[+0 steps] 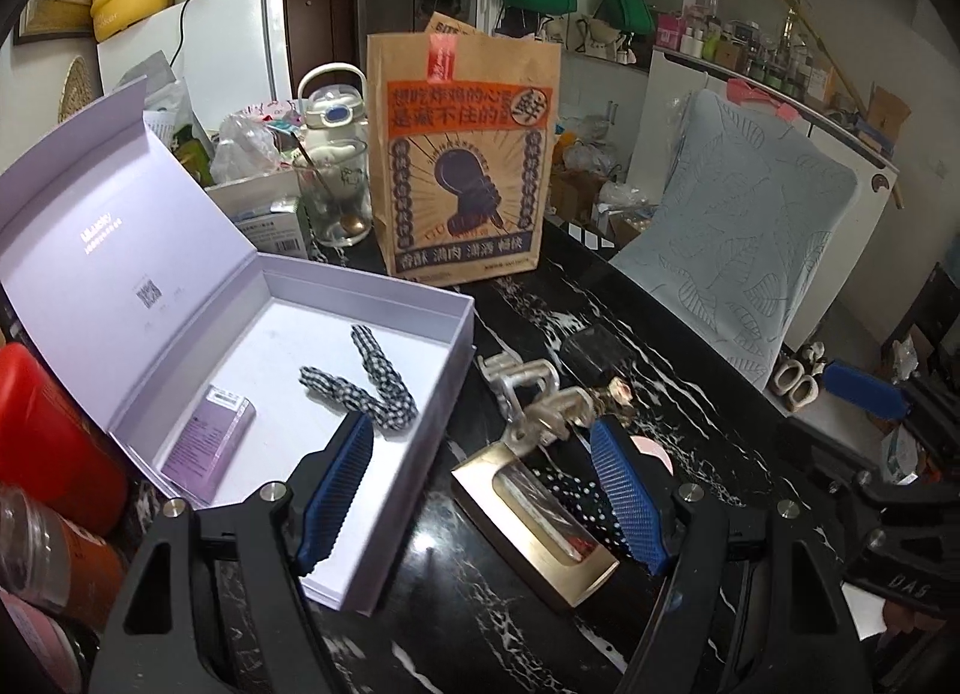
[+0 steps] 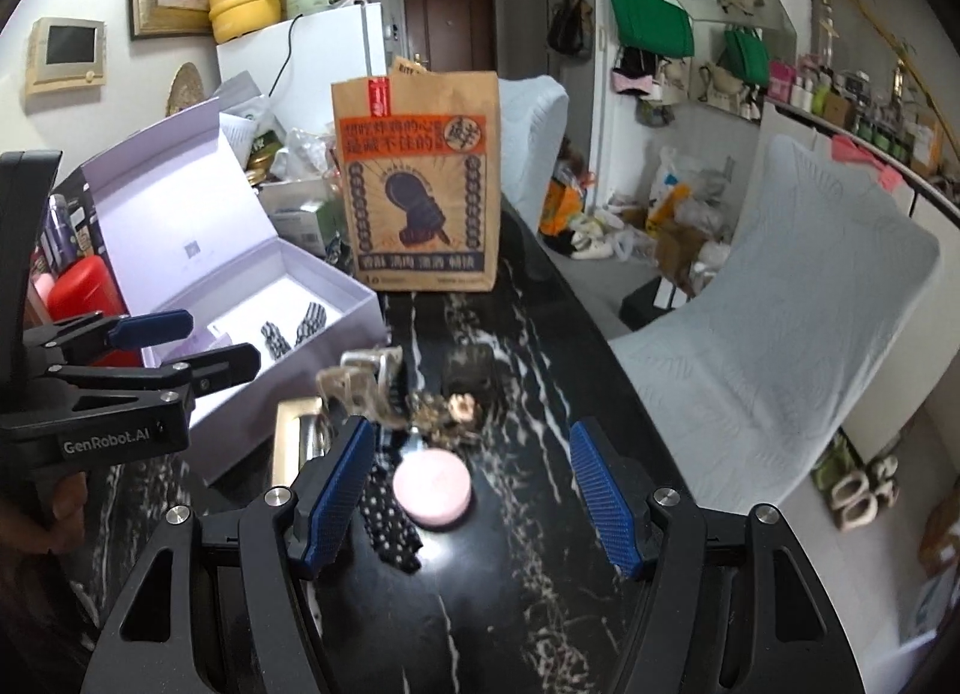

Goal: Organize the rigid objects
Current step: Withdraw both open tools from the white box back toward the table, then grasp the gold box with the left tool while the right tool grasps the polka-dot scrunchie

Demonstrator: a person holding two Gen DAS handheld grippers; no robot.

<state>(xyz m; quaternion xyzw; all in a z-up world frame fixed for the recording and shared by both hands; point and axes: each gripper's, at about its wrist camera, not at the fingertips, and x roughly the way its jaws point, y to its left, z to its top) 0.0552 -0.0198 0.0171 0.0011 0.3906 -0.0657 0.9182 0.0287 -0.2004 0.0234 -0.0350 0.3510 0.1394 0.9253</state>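
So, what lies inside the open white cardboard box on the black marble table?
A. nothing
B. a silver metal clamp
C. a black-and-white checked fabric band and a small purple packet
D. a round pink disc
C: the open white cardboard box holds the black-and-white checked fabric band and the small purple packet.

Open lilac box [image 1: 420,346] left; gold case [image 1: 534,520], clips [image 1: 528,394] beside.

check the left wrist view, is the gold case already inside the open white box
No, the gold case lies on the black marble table just outside the open white box, which holds only a checkered scrunchie and a small purple package.
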